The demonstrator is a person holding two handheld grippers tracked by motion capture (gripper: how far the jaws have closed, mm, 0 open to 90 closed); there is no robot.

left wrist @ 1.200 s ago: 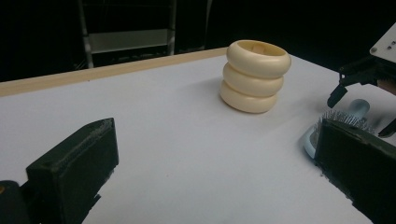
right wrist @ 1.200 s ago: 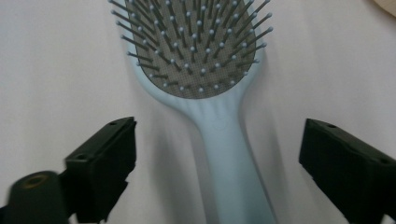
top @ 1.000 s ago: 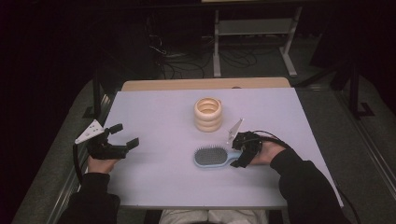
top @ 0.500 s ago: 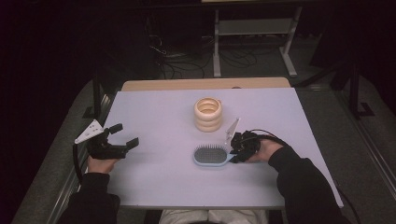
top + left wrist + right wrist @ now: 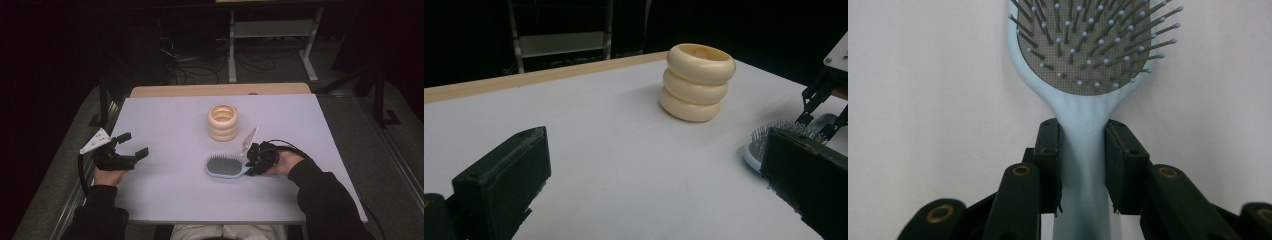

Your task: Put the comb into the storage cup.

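A light blue hairbrush (image 5: 225, 166) lies bristles up on the white table (image 5: 170, 125), its handle pointing right. My right gripper (image 5: 252, 166) is shut on that handle; in the right gripper view both pads press the handle (image 5: 1083, 165) just below the brush head (image 5: 1088, 45). A cream holder of three stacked rings (image 5: 223, 122) stands upright behind the brush, also in the left gripper view (image 5: 696, 82). At the table's left my left gripper (image 5: 134, 145) is held open over bare table, nothing between its jaws.
A wooden strip (image 5: 220, 89) borders the table's far edge. Beyond it the dark floor holds cables and a metal stand (image 5: 270, 35). The other gripper (image 5: 824, 95) and the brush bristles (image 5: 774, 132) lie at the right of the left gripper view.
The right gripper's jaws have closed on the hairbrush handle. Both hands stayed in place, and the left gripper is unchanged.
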